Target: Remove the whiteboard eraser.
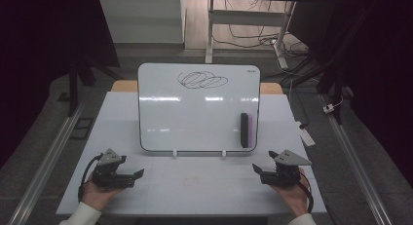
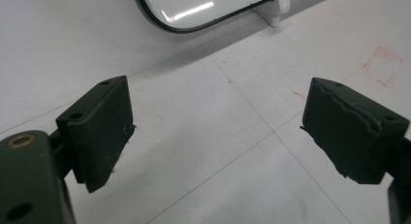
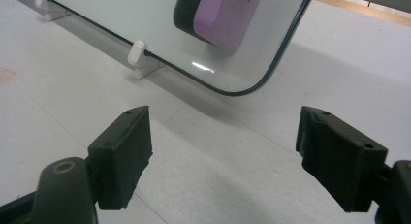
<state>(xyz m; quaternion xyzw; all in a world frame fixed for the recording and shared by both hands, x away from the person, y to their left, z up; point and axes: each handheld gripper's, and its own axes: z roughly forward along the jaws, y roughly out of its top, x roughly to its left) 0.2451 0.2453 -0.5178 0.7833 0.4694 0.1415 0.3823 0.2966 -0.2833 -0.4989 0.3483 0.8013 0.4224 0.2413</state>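
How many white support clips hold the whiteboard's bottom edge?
2. One white clip sits left of centre under the whiteboard, the other white clip right of centre, below the eraser. None seems hidden.

Place: a lab or test room set up for recording, not a home.
Work surface: a plain white table [image 1: 122, 118] with thin seam lines and a faint red square mark [image 2: 383, 65] drawn on it.
Prop: a small whiteboard [image 1: 195, 113] propped on white clip feet, with a black scribble [image 1: 202, 80] near its top and a purple-backed eraser [image 1: 244, 130] stuck to it.
Floor: grey carpet, with metal rails [image 1: 44, 161] running along both sides of the table.
Background: loose cables [image 1: 253, 37] lying on the floor around a white desk leg [image 1: 210, 30].
Surround: dark curtains or screens [image 1: 39, 49] on either side.
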